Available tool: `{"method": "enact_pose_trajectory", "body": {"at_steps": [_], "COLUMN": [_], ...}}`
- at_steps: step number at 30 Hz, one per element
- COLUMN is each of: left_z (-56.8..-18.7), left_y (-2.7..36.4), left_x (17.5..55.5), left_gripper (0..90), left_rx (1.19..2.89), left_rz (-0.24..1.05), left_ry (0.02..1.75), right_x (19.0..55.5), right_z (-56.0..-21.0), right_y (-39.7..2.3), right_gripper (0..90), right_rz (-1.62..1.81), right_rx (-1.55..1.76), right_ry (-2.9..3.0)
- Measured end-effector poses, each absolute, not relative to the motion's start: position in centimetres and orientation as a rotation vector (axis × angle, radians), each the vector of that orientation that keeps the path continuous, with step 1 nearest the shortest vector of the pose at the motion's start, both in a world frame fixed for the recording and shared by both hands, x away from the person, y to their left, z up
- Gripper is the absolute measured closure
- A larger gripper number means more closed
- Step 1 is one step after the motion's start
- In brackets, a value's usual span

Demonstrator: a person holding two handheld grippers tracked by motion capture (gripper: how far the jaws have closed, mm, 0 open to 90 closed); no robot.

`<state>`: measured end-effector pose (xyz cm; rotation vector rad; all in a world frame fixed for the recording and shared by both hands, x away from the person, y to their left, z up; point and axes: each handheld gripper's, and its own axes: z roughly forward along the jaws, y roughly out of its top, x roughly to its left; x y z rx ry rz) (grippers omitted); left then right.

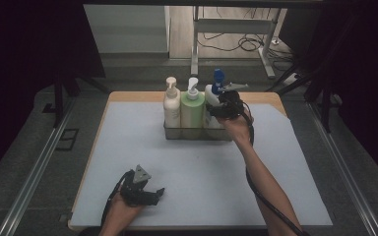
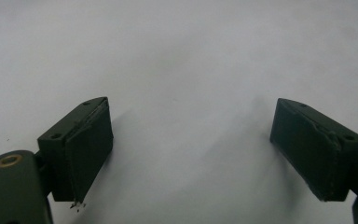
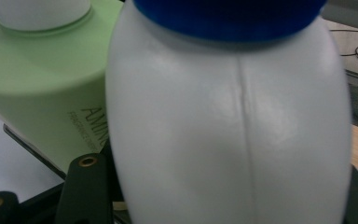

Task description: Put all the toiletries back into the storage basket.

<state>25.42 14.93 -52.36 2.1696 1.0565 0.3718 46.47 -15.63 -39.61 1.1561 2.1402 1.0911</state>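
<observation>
High view: right gripper [image 1: 222,104] at upper centre, jaws around the white blue-capped bottle [image 1: 210,96], rightmost of three in the rack [image 1: 197,133]. Left gripper [image 1: 142,189] low left on the mat [image 1: 128,142].
Left gripper view: jaws wide, holding nothing.
Right gripper view: bottle [image 3: 228,126] between the jaws, smooth, seamed, upright; green bottle [image 3: 42,88] beside it.

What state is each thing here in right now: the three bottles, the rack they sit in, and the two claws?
White bottle with blue pump: upright in the rack, right end, gripped.
Green bottle: upright, middle, untouched.
Cream bottle: upright, left end, untouched.
Rack: standing on the grey mat, holding all three bottles.
Right claw: closed around the white bottle.
Left claw: open, holding nothing, low over the mat.
</observation>
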Motion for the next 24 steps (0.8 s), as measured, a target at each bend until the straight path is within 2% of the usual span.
{"method": "enact_pose_trajectory", "body": {"at_steps": [24], "left_z": [-52.38], "left_y": [14.90], "left_x": [25.42], "left_gripper": [12.9], "left_rx": [2.169], "left_rz": [0.374], "left_ry": [1.055], "right_x": [46.39], "right_z": [-40.27], "right_y": [-16.37], "right_gripper": [38.4], "right_rz": [1.089], "right_rx": [1.182], "right_ry": [2.137]}}
